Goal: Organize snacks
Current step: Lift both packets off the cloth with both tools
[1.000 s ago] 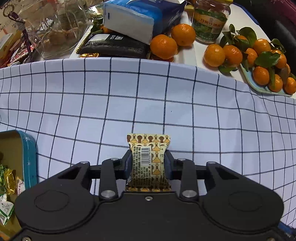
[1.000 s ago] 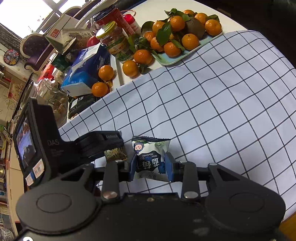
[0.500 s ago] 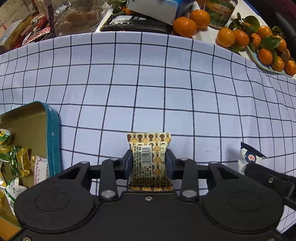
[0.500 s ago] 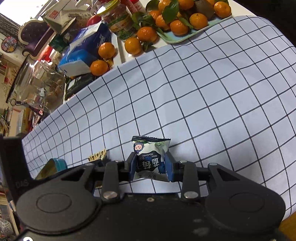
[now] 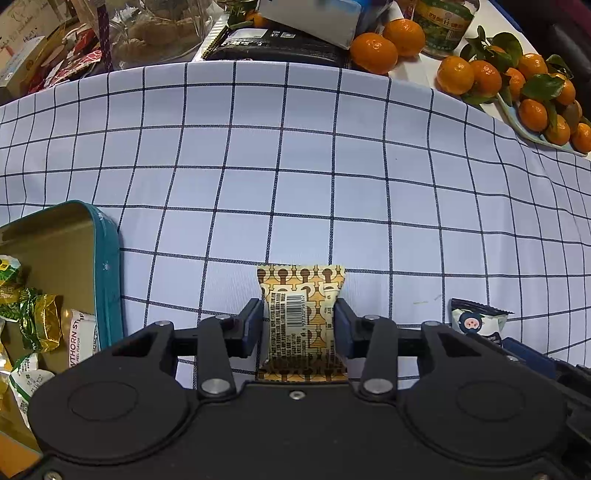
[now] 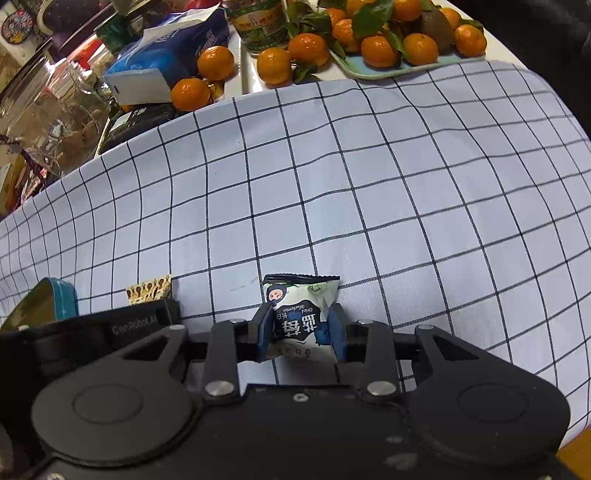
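Note:
My left gripper [image 5: 298,321] is shut on a gold-and-brown patterned snack packet [image 5: 301,317] with a barcode, held above the checked cloth. My right gripper [image 6: 300,332] is shut on a white-and-blue snack packet [image 6: 300,314] with a cartoon face. That packet also shows at the right of the left wrist view [image 5: 476,320]. The gold packet's top shows in the right wrist view [image 6: 149,291] above the left gripper's body. A teal tin [image 5: 107,266] with a gold inside sits at the left and holds several wrapped snacks [image 5: 40,325]. Its rim shows in the right wrist view [image 6: 61,301].
A white cloth with a dark grid [image 5: 295,177] covers the table. Behind it are loose mandarins [image 5: 373,51], a pale tray of mandarins [image 6: 406,62], a green-label jar [image 5: 443,26], a tissue pack [image 6: 166,62], a dark flat pack [image 5: 273,48] and a glass jar [image 6: 55,110].
Both grippers have pulled back toward the near left with their packets still held. The teal tin has come further into the left wrist view, and its rim now shows in the right wrist view.

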`<move>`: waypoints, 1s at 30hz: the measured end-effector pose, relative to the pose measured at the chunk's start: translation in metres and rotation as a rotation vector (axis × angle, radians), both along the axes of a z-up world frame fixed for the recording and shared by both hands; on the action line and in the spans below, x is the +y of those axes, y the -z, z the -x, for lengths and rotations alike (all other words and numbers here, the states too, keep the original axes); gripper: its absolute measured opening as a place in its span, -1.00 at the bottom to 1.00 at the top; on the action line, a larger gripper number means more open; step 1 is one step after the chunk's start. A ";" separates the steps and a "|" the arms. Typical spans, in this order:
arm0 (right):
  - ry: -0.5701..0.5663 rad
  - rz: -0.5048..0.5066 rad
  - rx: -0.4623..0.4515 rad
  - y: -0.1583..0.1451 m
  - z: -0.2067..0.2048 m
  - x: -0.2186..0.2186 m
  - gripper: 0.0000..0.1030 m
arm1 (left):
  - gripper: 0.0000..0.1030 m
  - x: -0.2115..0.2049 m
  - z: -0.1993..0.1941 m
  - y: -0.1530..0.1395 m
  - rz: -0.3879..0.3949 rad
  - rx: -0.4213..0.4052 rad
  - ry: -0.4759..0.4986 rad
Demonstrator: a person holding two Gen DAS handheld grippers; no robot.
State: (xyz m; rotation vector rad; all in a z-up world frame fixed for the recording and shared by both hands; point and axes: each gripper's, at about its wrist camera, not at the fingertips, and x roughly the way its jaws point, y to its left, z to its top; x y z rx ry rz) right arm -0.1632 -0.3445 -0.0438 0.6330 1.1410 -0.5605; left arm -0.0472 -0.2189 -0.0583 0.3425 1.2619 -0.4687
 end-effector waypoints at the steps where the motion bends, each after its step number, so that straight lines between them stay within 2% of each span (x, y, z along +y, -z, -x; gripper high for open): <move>1: -0.008 0.007 0.004 0.001 0.000 0.002 -0.31 | -0.02 0.000 0.001 0.000 0.002 -0.004 0.000; 5: -0.031 0.034 0.016 0.002 -0.002 0.008 -0.29 | -0.02 0.001 0.002 0.000 0.006 -0.011 0.002; 17: -0.038 0.028 0.040 0.007 -0.004 0.008 -0.28 | -0.03 -0.001 0.000 0.000 0.001 0.002 -0.005; 19: -0.037 0.032 0.037 0.007 -0.004 0.009 -0.28 | -0.04 -0.001 0.000 0.000 0.004 0.004 -0.003; 21: -0.036 0.039 0.032 0.007 -0.004 0.010 -0.28 | -0.18 0.001 0.000 0.000 0.010 0.008 -0.001; 26: -0.043 0.051 0.033 0.004 -0.003 0.012 -0.32 | -0.21 0.007 -0.003 -0.004 0.064 0.071 -0.018; 30: -0.020 0.061 0.030 -0.001 -0.004 0.009 -0.32 | -0.21 0.007 0.001 -0.018 0.078 0.019 -0.006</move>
